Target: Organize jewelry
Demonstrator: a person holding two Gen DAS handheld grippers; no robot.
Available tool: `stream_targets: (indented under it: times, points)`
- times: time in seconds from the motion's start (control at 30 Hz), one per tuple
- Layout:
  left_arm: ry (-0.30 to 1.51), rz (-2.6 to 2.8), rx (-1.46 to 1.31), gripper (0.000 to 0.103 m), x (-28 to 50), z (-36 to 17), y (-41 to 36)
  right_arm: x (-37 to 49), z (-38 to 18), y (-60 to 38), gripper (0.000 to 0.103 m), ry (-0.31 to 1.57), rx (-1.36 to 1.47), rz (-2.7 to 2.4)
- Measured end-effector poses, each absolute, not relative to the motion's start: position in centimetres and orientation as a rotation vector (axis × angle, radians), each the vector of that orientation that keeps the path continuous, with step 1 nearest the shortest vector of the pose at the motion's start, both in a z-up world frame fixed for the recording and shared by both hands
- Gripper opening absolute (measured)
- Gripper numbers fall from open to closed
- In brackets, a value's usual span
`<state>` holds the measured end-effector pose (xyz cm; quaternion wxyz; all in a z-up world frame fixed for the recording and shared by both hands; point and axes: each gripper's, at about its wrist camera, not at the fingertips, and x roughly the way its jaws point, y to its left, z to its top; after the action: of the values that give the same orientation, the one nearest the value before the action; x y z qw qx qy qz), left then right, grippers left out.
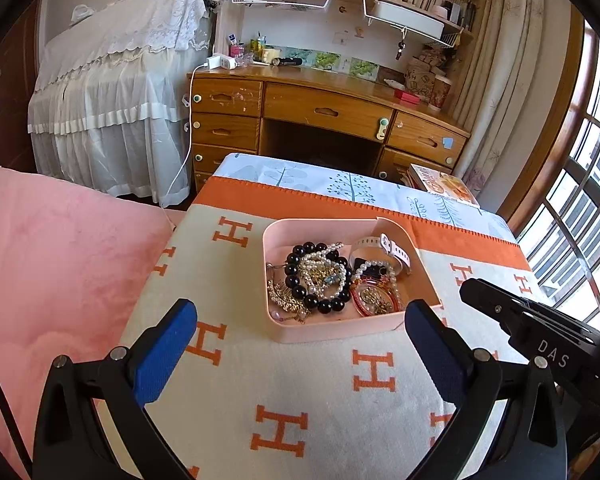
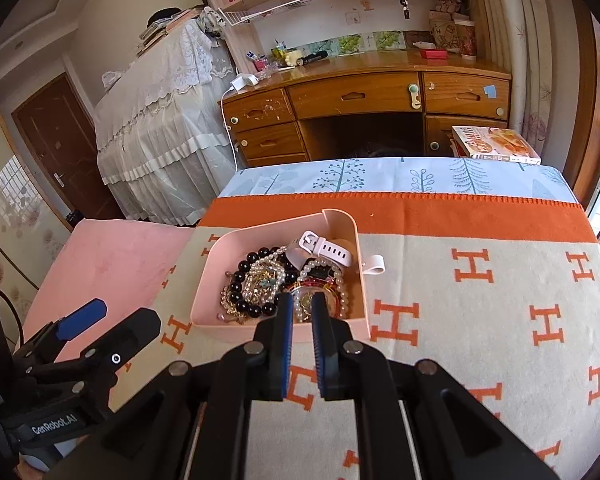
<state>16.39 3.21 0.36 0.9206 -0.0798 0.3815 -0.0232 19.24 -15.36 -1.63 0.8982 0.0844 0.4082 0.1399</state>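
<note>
A pink tray [image 1: 342,330] [image 2: 216,256] sits on the orange-and-cream blanket [image 1: 284,384] [image 2: 480,320]. It holds a black bead bracelet [image 1: 296,280] [image 2: 244,268], pearl strands [image 1: 320,276] [image 2: 342,292], gold chains [image 1: 288,300], a round gold pendant [image 1: 376,298] and a white watch [image 1: 396,248] [image 2: 324,250]. My left gripper [image 1: 300,320] is open, its fingers flanking the tray's near edge. My right gripper [image 2: 302,304] is nearly closed with a narrow gap, empty, its tips over the tray's near side above the pearls.
A pink cushion [image 1: 60,260] lies to the left of the blanket. A wooden desk [image 1: 324,108] with drawers stands behind, under bookshelves. A book [image 2: 496,144] lies at the far right edge. A window [image 1: 580,200] is to the right.
</note>
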Motion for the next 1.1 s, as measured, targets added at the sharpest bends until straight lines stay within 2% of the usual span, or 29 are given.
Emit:
stream_targets:
  times: [0.07, 0.1, 0.17, 0.43, 0.5, 0.57, 1.1]
  points:
    - [0.784, -0.059, -0.163, 0.102, 15.4, 0.5, 2.9, 18.1, -1.6, -15.9, 0.014, 0.845, 0.177, 0.278]
    - [0.789, -0.067, -0.160, 0.102, 14.8, 0.5, 2.7, 17.5, -1.6, -16.1, 0.023, 0.845, 0.180, 0.271]
    - [0.795, -0.078, -0.154, 0.102, 13.7, 0.5, 2.4, 15.9, -1.6, -16.7, 0.032, 0.832, 0.185, 0.256]
    - [0.794, -0.113, -0.095, 0.102, 7.4, -0.2, 0.0, 8.2, -1.7, -18.2, 0.036, 0.799, 0.166, 0.209]
    - [0.792, -0.119, -0.087, 0.102, 5.8, -0.4, -0.4, 6.3, -1.8, -18.3, 0.052, 0.788, 0.161, 0.189]
    - [0.787, -0.113, -0.081, 0.102, 4.4, -0.5, -0.7, 4.5, -1.8, -18.5, 0.059, 0.767, 0.162, 0.174]
    - [0.697, -0.081, -0.054, 0.102, -1.9, 0.3, -2.5, -3.4, -0.5, -19.5, 0.060, 0.622, 0.133, 0.112]
